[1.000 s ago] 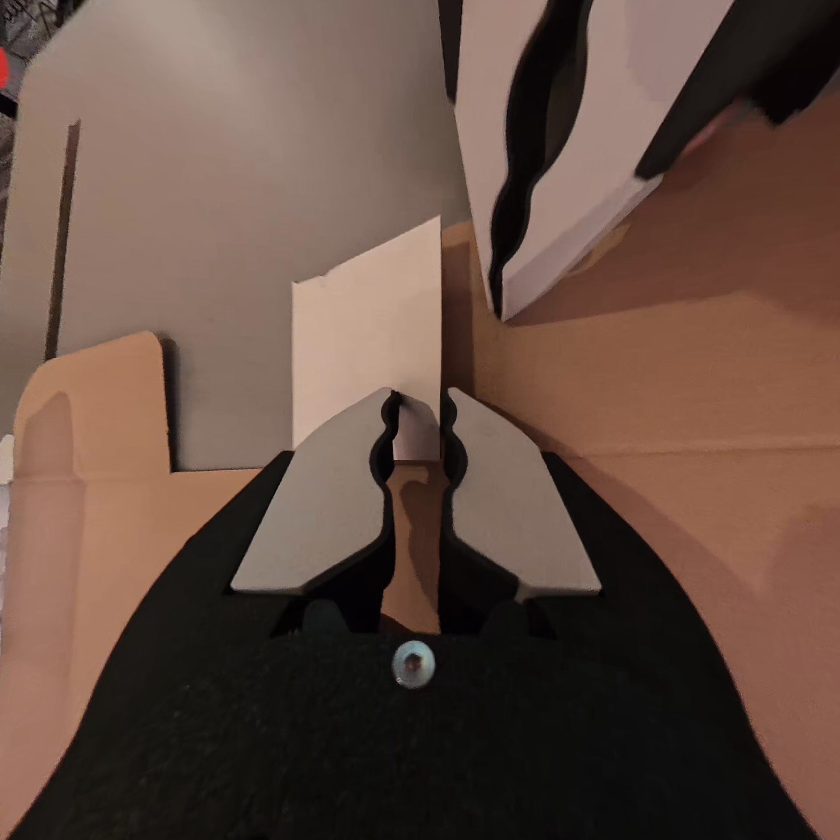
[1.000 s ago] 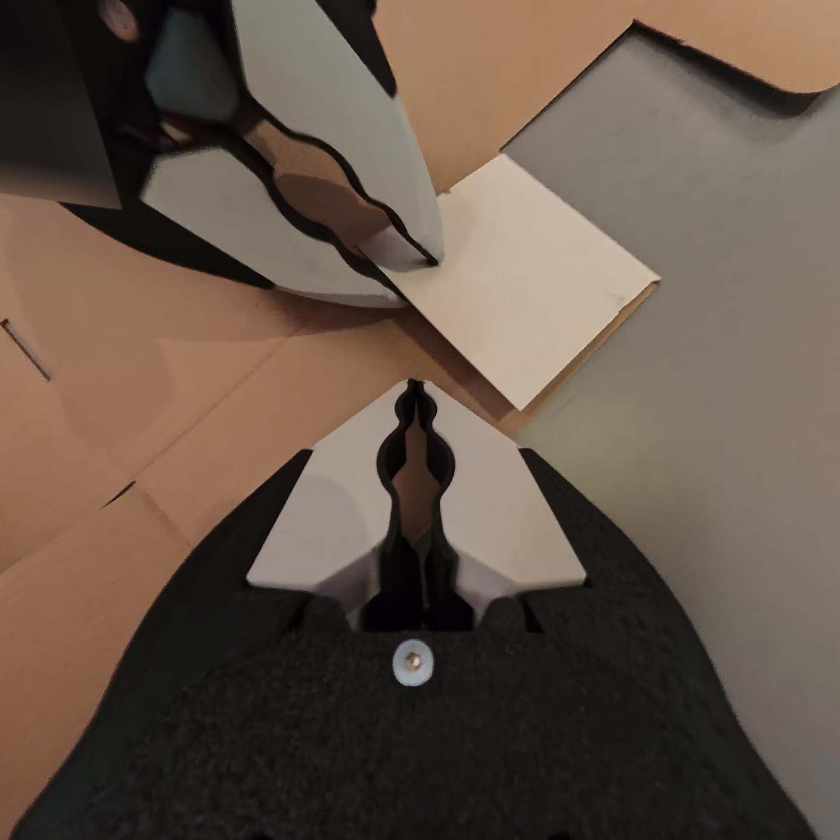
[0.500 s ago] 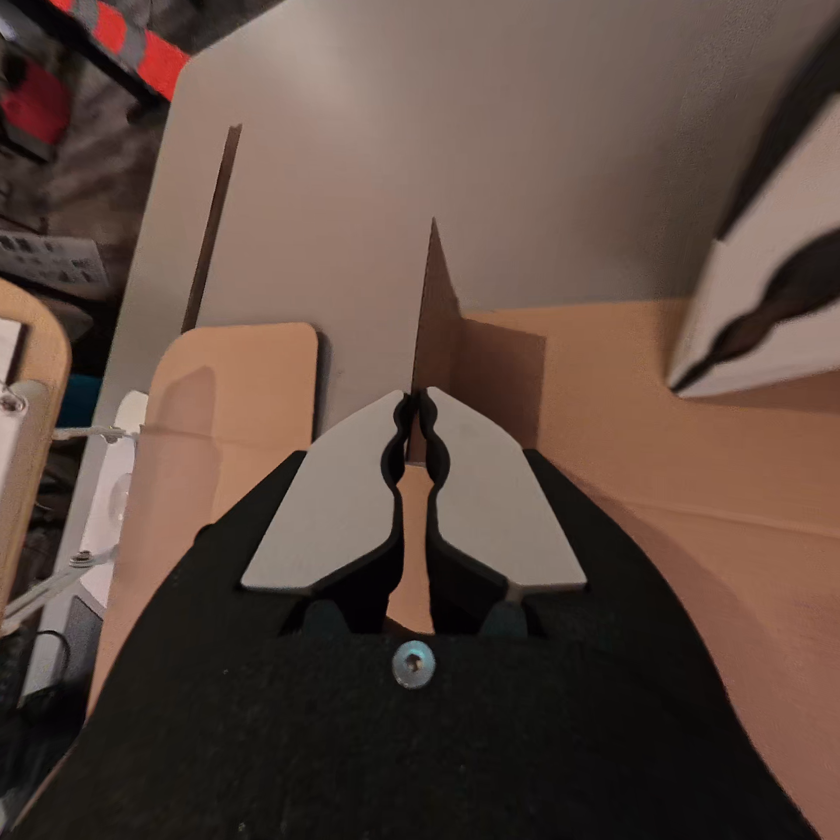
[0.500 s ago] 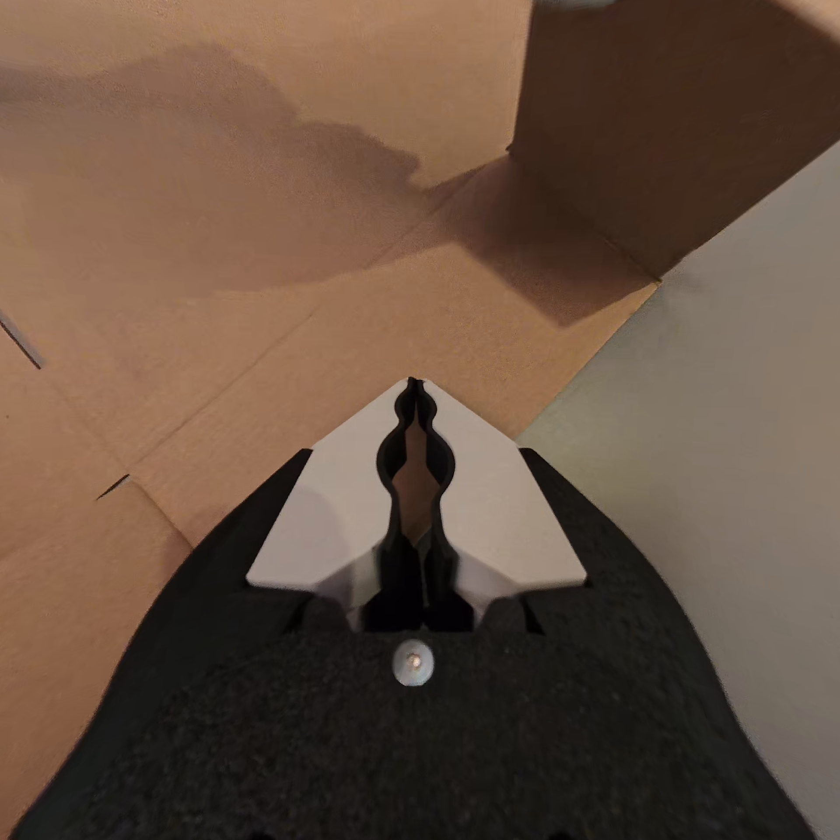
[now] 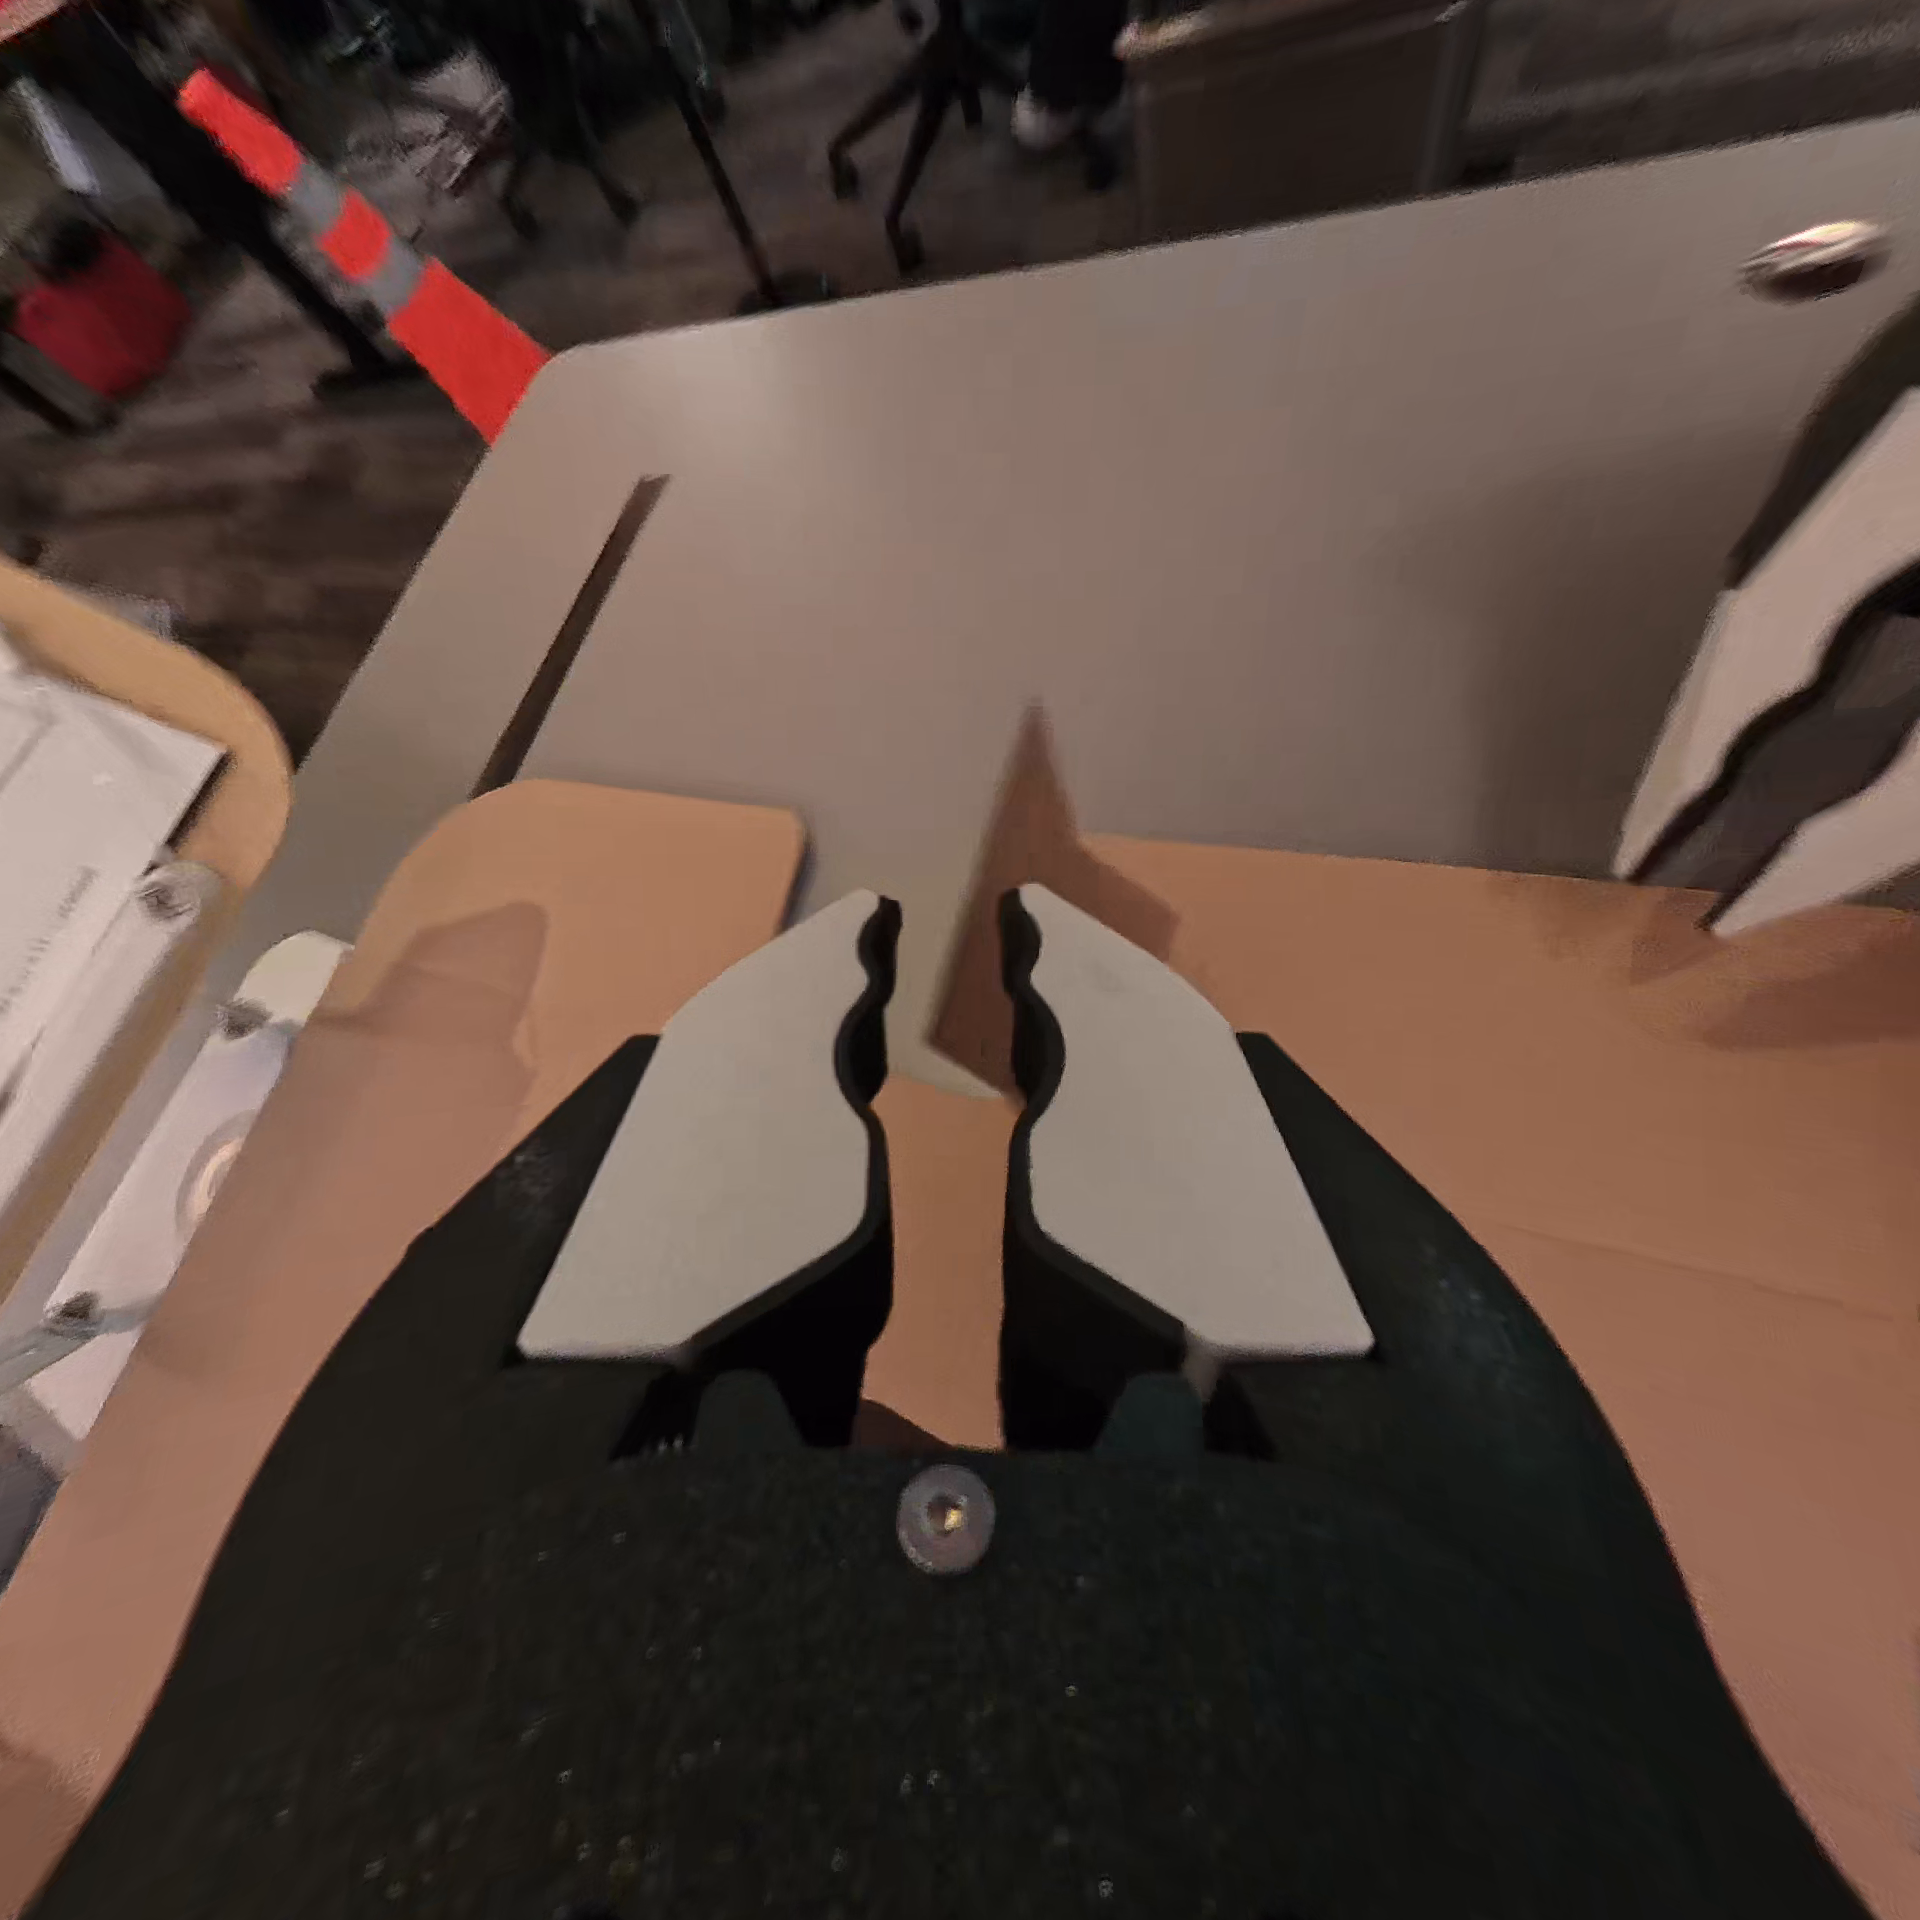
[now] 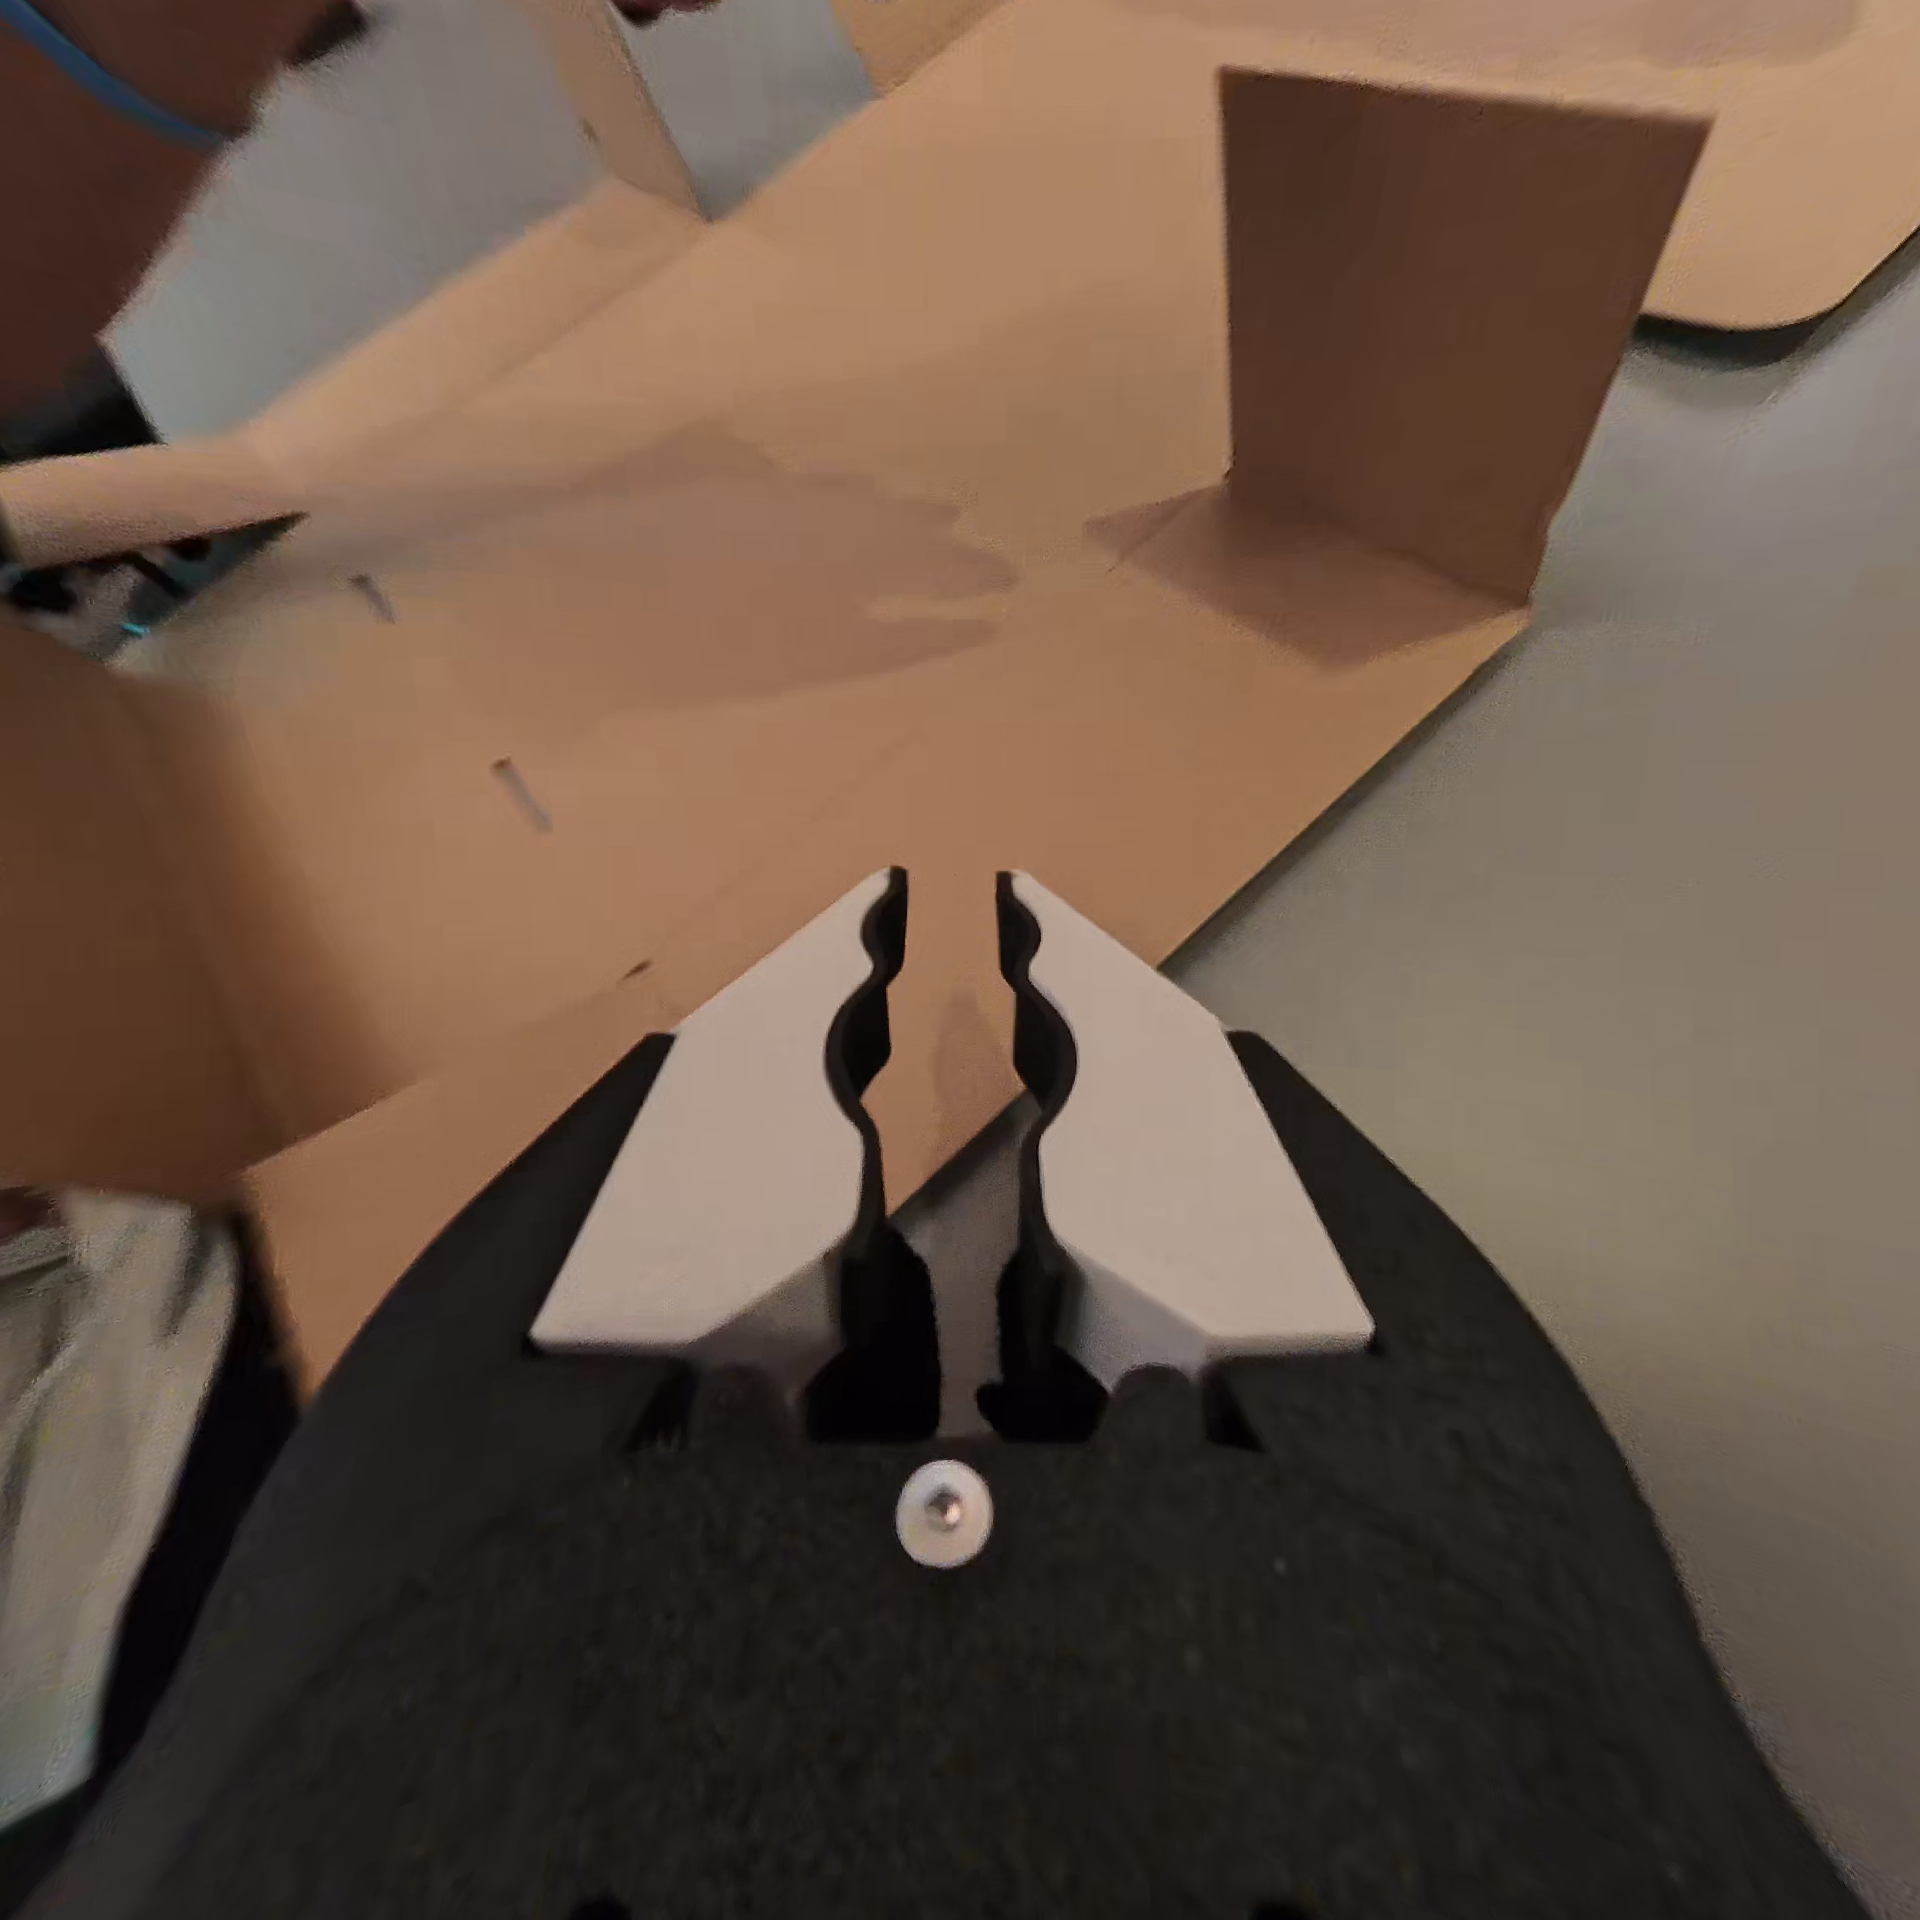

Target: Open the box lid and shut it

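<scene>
1. Left wrist view: the left gripper (image 5: 948, 914) has its jaws slightly apart, holding nothing. The thin upright flap (image 5: 1023, 831) stands edge-on between the tips, mid-frame. The flat cardboard box (image 5: 1455, 1091) fills the lower half on the grey table (image 5: 1143, 468). The right gripper (image 5: 1766, 748) is at right.

2. Right wrist view: the right gripper (image 6: 951, 883) is also parted and empty. The flap (image 6: 1434, 312) stands upper right. It looks like light, bendable card; pinch its free edge.

Place: office or lab workspace
Evidence: grey table (image 5: 1195, 499), wheeled chair bases (image 5: 914, 114) upper centre, red-striped barrier (image 5: 364, 239) upper left
</scene>
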The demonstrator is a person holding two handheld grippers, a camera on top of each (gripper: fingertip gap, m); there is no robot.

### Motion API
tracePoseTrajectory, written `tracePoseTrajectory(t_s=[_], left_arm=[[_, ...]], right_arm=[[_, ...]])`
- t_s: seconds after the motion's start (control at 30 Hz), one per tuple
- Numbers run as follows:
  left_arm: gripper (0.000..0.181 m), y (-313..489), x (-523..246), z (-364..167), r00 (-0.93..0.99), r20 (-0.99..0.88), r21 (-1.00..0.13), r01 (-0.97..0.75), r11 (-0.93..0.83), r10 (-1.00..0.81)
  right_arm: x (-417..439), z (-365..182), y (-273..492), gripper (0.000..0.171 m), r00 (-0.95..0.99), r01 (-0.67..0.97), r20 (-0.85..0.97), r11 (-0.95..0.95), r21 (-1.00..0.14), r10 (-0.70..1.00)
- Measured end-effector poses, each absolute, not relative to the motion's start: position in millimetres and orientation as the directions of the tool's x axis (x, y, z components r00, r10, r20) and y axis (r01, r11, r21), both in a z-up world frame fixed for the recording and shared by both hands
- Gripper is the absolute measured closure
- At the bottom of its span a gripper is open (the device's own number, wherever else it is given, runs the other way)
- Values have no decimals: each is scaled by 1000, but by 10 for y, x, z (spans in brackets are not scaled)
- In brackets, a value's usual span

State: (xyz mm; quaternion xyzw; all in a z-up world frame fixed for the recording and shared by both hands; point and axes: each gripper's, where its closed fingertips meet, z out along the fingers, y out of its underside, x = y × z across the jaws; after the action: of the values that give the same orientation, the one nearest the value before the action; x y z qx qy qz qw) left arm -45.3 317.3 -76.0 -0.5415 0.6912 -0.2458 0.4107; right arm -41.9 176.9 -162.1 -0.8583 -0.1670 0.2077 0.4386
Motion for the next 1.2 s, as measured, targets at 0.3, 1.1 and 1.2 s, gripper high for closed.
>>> tracePoseTrajectory(t_s=[0.3,1.1,1.2], left_arm=[[180,1818,-763,-1873,-499,-68,-625,-654,426,-864],[181,1705,-751,-2159,-510,-30,-596,-681,425,-860],[181,1706,-751,-2157,-505,5,-615,-682,396,-863]], right_arm=[[-601,-2136,428,145,854,113,-344,-785,-609,390],[-985,-1697,1117,171,850,134,-163,-504,-853,501],[-976,-1753,1290,171,865,197,-99,-515,-834,491]])
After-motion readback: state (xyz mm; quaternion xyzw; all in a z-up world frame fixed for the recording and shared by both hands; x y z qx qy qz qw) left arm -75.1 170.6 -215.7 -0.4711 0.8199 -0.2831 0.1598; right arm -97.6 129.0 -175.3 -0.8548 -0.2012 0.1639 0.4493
